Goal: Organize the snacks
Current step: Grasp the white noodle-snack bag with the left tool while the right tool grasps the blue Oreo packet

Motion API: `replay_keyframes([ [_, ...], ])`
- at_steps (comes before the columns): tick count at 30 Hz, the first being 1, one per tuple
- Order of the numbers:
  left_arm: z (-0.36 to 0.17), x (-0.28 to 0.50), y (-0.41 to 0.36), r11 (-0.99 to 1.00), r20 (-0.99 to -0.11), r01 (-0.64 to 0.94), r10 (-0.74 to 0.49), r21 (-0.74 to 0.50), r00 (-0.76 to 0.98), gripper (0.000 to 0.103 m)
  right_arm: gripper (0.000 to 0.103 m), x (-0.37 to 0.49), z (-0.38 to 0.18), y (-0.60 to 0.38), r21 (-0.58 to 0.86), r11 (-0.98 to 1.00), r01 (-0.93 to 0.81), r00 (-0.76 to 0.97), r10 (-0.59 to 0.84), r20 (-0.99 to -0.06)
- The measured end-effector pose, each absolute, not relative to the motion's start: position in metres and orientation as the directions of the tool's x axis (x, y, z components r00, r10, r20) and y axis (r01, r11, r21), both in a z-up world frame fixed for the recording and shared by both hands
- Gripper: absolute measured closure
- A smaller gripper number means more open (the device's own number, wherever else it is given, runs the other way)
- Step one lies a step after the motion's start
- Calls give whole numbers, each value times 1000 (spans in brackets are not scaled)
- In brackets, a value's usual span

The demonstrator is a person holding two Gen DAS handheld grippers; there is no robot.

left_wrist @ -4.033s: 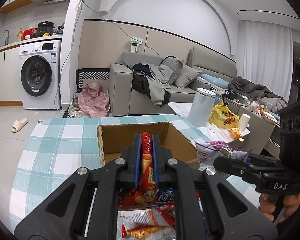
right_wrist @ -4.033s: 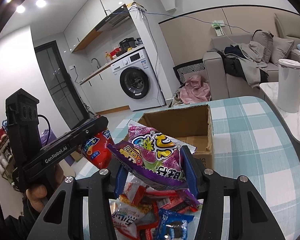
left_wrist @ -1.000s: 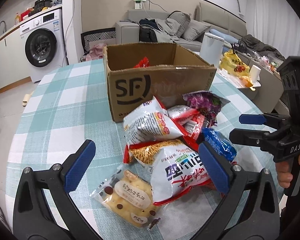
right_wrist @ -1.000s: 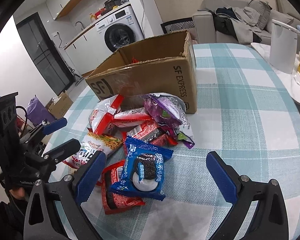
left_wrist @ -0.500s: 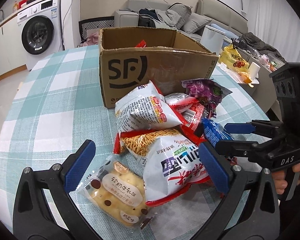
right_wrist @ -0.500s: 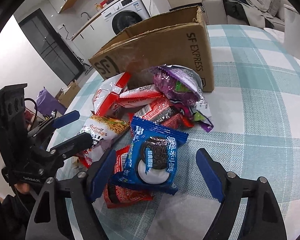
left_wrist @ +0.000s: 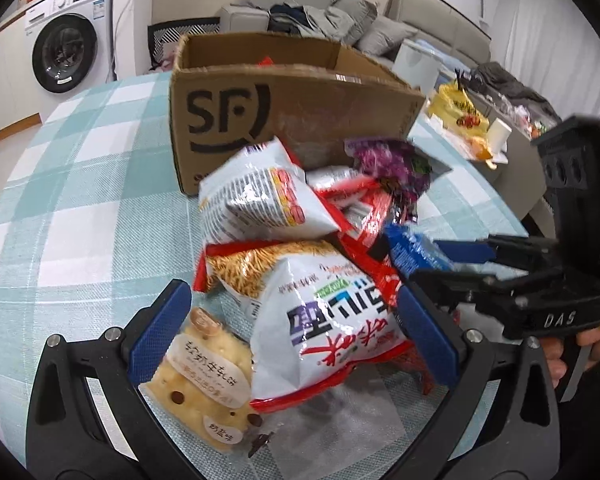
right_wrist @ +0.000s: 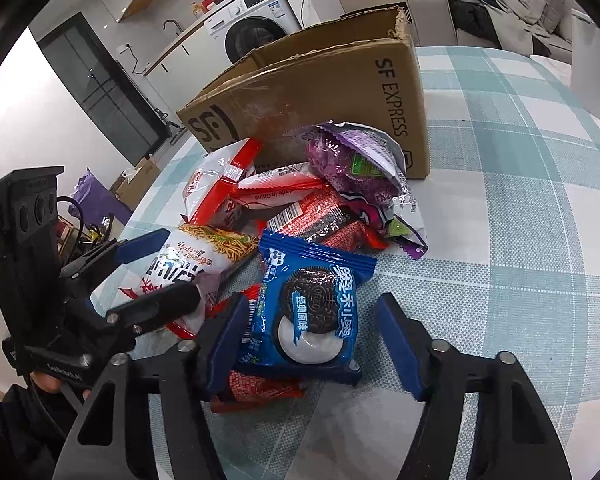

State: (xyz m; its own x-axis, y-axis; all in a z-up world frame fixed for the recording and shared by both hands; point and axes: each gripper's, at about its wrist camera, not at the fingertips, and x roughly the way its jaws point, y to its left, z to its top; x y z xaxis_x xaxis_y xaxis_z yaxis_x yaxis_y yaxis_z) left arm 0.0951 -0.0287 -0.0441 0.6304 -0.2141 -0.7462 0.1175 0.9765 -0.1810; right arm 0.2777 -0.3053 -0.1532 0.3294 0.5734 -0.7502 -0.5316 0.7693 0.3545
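Observation:
A pile of snack packets lies on the checked tablecloth in front of an open cardboard SF box [left_wrist: 260, 92], also in the right wrist view [right_wrist: 320, 92]. My left gripper [left_wrist: 296, 328] is open, its jaws either side of a white and red noodle snack bag [left_wrist: 324, 320] and a biscuit packet [left_wrist: 204, 372]. My right gripper [right_wrist: 308, 344] is open, its jaws around a blue Oreo packet [right_wrist: 312, 308], also in the left wrist view [left_wrist: 416, 252]. A purple packet [right_wrist: 356, 168] and a white striped bag [left_wrist: 256, 196] lie nearer the box.
A red packet tip [left_wrist: 266, 62] shows inside the box. A white cylinder bin [left_wrist: 414, 66] and a side table with a yellow bag [left_wrist: 460, 114] stand to the right. A washing machine [left_wrist: 66, 54] and a sofa [left_wrist: 320, 16] are behind.
Four seconds ago both grippers held packets above the box. Both are now open and have come down closer around the pile, the jaws narrowing on the noodle bag and the Oreo packet.

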Motion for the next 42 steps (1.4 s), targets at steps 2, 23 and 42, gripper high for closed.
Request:
replay_keyframes([
  [2, -47, 97, -30, 978, -752, 117, -209, -174, 626, 0, 42, 278, -153, -306, 348, 772, -532, 331, 568, -754],
  [23, -50, 93, -34, 952, -744, 219, -306, -216, 594, 47, 42, 276, -154, -309, 365, 754, -546, 314, 588, -746],
  [42, -35, 81, -28, 935, -697, 268, -353, -233, 624, 57, 57, 273, -153, -308, 364, 742, -563, 326, 604, -727],
])
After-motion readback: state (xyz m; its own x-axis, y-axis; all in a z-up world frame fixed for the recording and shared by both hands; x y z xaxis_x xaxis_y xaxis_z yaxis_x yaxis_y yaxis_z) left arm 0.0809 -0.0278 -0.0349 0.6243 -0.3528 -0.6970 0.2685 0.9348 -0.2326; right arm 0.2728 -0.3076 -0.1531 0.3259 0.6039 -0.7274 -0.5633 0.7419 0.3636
